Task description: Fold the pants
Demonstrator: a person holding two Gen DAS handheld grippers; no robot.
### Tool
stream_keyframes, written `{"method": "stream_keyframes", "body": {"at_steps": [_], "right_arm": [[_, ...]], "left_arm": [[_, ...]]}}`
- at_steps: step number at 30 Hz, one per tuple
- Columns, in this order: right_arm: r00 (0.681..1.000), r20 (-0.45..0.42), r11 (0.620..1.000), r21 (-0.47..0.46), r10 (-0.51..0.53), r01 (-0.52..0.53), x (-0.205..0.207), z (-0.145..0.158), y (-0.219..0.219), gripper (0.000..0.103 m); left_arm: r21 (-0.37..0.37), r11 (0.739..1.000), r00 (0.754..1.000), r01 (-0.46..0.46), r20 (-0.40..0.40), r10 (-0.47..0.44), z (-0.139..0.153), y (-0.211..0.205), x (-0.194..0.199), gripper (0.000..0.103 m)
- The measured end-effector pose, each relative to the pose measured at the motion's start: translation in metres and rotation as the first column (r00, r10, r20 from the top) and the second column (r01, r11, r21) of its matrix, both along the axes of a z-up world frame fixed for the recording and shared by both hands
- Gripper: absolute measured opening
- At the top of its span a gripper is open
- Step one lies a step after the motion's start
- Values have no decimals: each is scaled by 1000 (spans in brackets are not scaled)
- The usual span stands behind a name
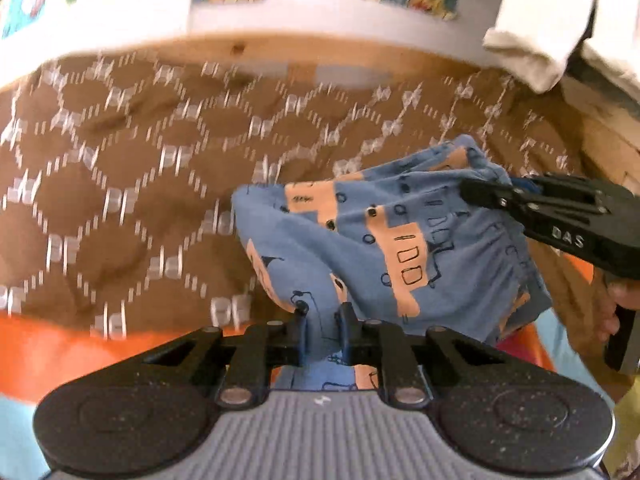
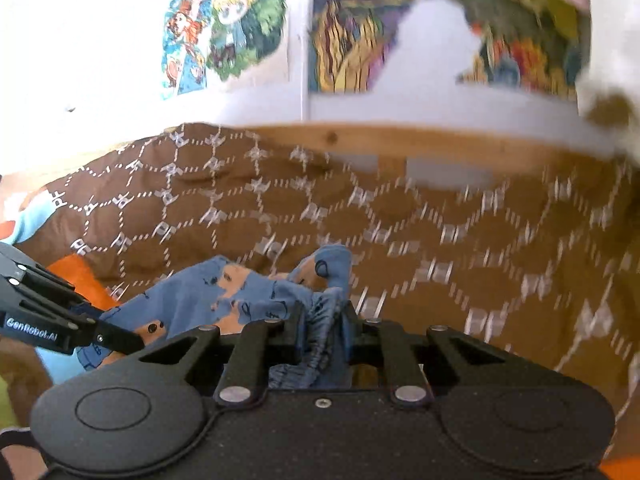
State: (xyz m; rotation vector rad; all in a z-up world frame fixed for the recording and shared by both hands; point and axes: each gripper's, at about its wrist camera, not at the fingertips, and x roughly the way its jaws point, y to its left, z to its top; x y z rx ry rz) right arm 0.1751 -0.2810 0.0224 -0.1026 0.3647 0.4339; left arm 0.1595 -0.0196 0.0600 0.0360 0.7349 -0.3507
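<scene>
Small blue pants (image 1: 384, 240) with a peach and black print hang bunched between my two grippers, above a brown patterned blanket (image 1: 132, 184). My left gripper (image 1: 323, 320) is shut on one edge of the cloth. My right gripper (image 2: 323, 320) is shut on the gathered waistband (image 2: 320, 344). In the left wrist view the right gripper (image 1: 492, 192) comes in from the right and pinches the far top corner of the pants. In the right wrist view the left gripper (image 2: 120, 338) reaches in from the left and holds the pants (image 2: 208, 300) at their other end.
The brown blanket (image 2: 440, 240) covers the bed, with orange and light blue bedding (image 1: 60, 344) under it. A wooden bed rail (image 2: 400, 140) and a white wall with colourful posters (image 2: 224, 28) lie behind. A cream cloth (image 1: 532, 28) hangs at the top right.
</scene>
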Motion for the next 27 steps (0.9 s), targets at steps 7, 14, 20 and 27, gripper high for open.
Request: {"method": "stream_keyframes", "body": {"at_steps": [7,14,20,27], "right_arm": [[997,46,998,15,-62,61,31,18,-6,17],[991,-65,993,10,-120,121,65,-25,-13,18],[989,-75,992,21,-126,128,67,-28,-13,24],[991,-53,991,39,-126,128,49,-20,-13,67]], "left_arm": [[-8,1000,997,-1,82,2,3,-14,42,18],[24,1000,1000,-18,3,18,-38,-14,62,22],[0,999,999,-33,-28,33,-36,-2,61,34],[-53,993,994,-103,-43,101,-29,12,54,79]]}}
